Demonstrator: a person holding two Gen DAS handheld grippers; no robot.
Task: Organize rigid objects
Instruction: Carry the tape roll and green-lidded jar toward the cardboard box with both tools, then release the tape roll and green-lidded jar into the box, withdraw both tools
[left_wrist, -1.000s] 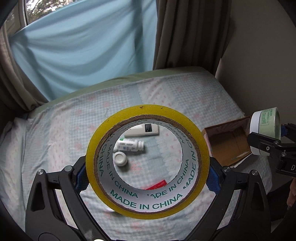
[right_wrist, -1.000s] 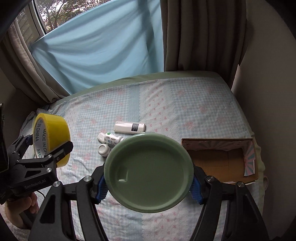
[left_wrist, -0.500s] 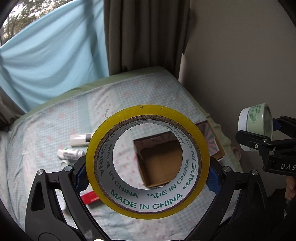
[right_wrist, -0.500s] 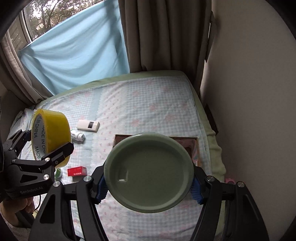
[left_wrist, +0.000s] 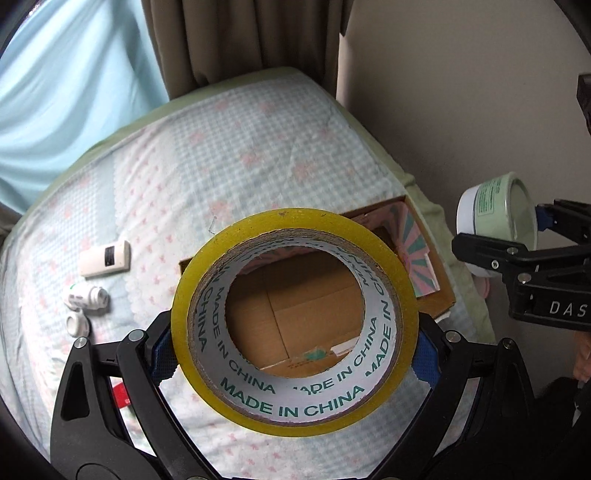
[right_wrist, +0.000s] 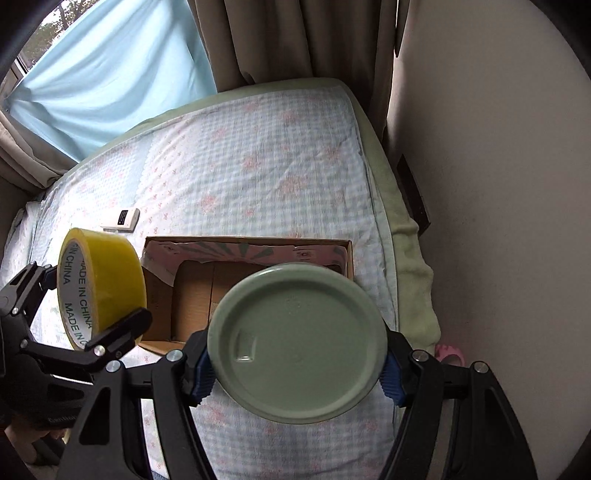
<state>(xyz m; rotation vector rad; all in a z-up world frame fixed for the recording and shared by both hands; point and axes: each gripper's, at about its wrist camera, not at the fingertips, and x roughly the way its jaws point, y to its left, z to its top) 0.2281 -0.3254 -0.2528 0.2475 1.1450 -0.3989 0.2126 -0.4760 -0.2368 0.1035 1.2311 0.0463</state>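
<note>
A yellow tape roll (left_wrist: 295, 402) printed "MADE IN CHINA" fills the left wrist view, and my left gripper (left_wrist: 293, 352) is shut on its sides. Through its hole I see the floor of an open cardboard box (left_wrist: 443, 291) lying on the bed. In the right wrist view my right gripper (right_wrist: 295, 373) is shut on a round jar with a green lid (right_wrist: 295, 343), hanging over the box (right_wrist: 247, 240) at its right end. The tape roll (right_wrist: 99, 284) in the left gripper (right_wrist: 85, 306) hangs over the box's left end. The jar (left_wrist: 495, 210) in the right gripper (left_wrist: 521, 232) shows at the right.
On the checked bedspread left of the box lie a white remote (left_wrist: 105, 258), a white bottle (left_wrist: 86, 297), a white cap (left_wrist: 78, 325) and a red packet (left_wrist: 122, 393). A wall runs close along the bed's right side, with a pink object (right_wrist: 448, 352) on the floor. Curtains hang behind.
Both grippers have swung right across the bed and come lower, each still holding its object. The box, earlier off to the right, now lies under them; the small items have slid left.
</note>
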